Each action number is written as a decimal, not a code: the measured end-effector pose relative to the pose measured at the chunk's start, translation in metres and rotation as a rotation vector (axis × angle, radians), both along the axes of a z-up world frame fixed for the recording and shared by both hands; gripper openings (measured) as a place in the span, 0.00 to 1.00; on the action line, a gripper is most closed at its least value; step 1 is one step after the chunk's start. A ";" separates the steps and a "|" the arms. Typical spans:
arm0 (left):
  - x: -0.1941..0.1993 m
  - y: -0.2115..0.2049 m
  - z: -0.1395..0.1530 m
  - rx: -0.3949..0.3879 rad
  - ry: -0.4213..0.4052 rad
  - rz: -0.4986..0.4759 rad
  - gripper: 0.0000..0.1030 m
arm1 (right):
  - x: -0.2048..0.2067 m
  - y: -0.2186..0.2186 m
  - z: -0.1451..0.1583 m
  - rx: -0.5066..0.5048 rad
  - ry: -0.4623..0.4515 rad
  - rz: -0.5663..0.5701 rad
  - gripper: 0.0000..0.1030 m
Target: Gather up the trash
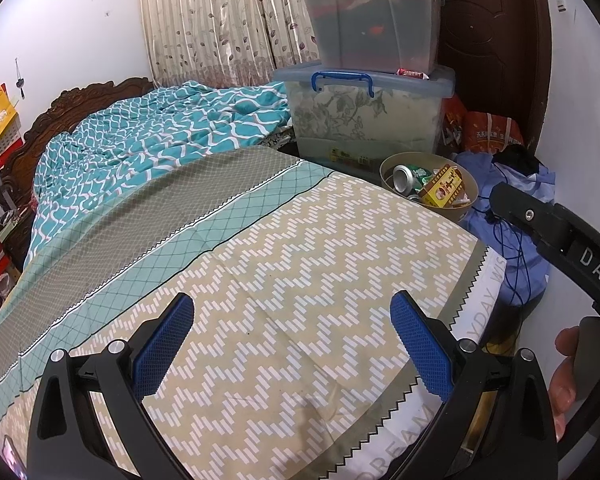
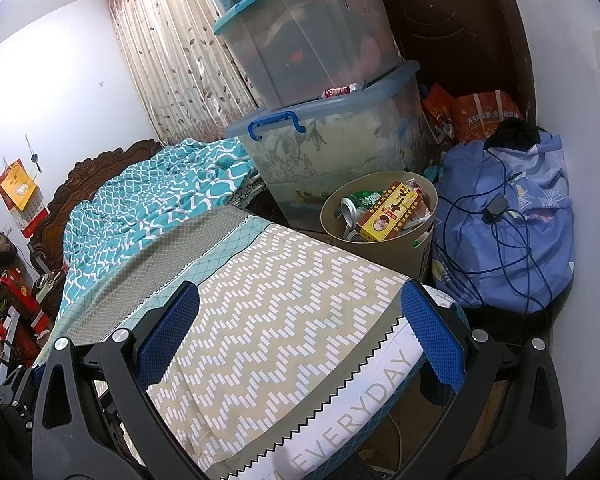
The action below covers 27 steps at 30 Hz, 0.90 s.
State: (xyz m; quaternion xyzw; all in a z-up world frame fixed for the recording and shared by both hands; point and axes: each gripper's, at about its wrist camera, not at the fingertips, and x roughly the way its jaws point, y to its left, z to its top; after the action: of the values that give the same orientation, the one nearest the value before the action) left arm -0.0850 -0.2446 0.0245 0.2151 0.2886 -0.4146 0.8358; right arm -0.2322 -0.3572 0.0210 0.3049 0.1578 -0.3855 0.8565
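Observation:
A tan round bin (image 1: pixel 466 204) (image 2: pixel 380 252) stands beside the bed's far corner. It holds a crushed silver can (image 1: pixel 403 178) (image 2: pixel 350 209), a yellow-and-red carton (image 1: pixel 444 190) (image 2: pixel 388 216) and green wrappers. My left gripper (image 1: pixel 294 344) hovers open over the zigzag-patterned bedsheet (image 1: pixel 300 280), nothing between its blue pads. My right gripper (image 2: pixel 300 340) is also open and empty, above the bed's corner, short of the bin. The right gripper's black body (image 1: pixel 556 232) shows at the edge of the left wrist view, with a hand (image 1: pixel 564 384) on it.
Two stacked clear storage boxes (image 1: pixel 368 116) (image 2: pixel 332 136) stand behind the bin. A blue cloth bundle (image 2: pixel 504 232) with a cable lies right of it, orange bags (image 2: pixel 484 116) and a brown door (image 2: pixel 452 32) behind. A teal quilt (image 1: pixel 160 136) covers the bed's far half.

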 end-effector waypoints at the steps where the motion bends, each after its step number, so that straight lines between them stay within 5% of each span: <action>1: 0.000 -0.001 0.000 0.001 0.000 -0.001 0.92 | 0.000 0.000 0.000 -0.001 0.000 0.000 0.97; 27: 0.002 0.001 0.000 0.008 0.002 -0.005 0.92 | 0.000 -0.001 -0.001 0.001 0.001 0.000 0.97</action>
State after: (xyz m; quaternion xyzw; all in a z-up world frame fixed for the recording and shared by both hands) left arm -0.0827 -0.2439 0.0245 0.2187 0.2903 -0.4157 0.8337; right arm -0.2325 -0.3579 0.0204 0.3051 0.1585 -0.3855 0.8563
